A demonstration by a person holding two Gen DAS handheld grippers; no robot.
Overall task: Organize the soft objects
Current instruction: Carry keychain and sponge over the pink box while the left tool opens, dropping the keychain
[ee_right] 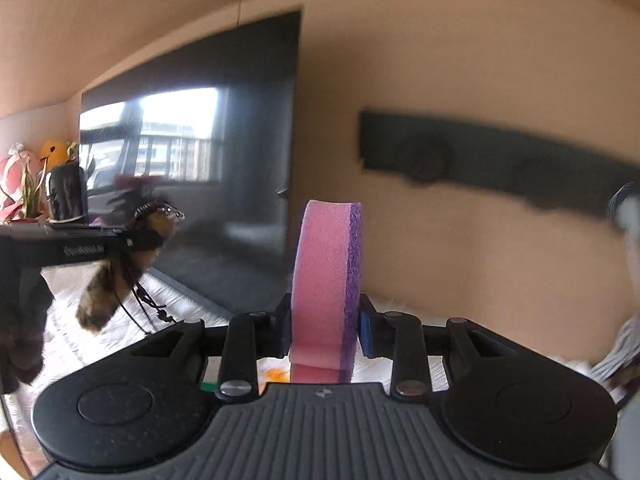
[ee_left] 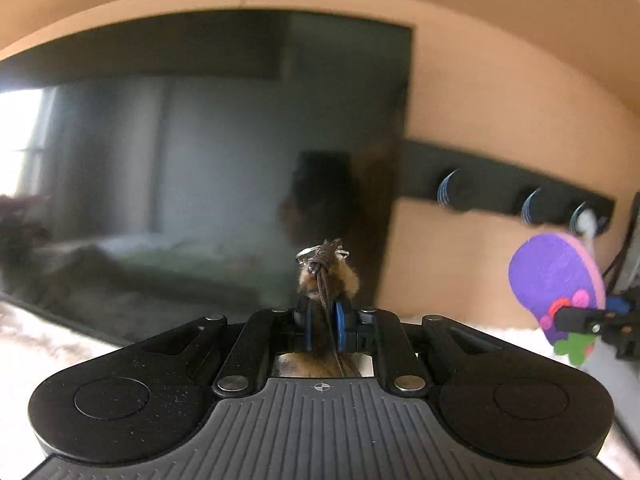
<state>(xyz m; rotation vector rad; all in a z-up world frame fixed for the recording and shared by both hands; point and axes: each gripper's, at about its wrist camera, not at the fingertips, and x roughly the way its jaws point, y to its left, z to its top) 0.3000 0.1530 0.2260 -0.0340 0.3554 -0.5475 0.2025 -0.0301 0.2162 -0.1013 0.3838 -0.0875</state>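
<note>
Left gripper (ee_left: 325,322) clamped on a brown furry keychain (ee_left: 328,276), right gripper (ee_right: 326,326) clamped on a pink and purple foam piece (ee_right: 326,280), both held up before a dark screen (ee_left: 200,160) and tan wall (ee_right: 480,60).

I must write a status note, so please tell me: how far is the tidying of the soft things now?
Done: nothing visibly put away yet. In hand: the left hand-held gripper is shut on a brown furry keychain, and the right hand-held gripper is shut on a pink and purple foam piece, both held up facing the hook rail beside the television. Left: placing both; where they go is not shown.
</note>
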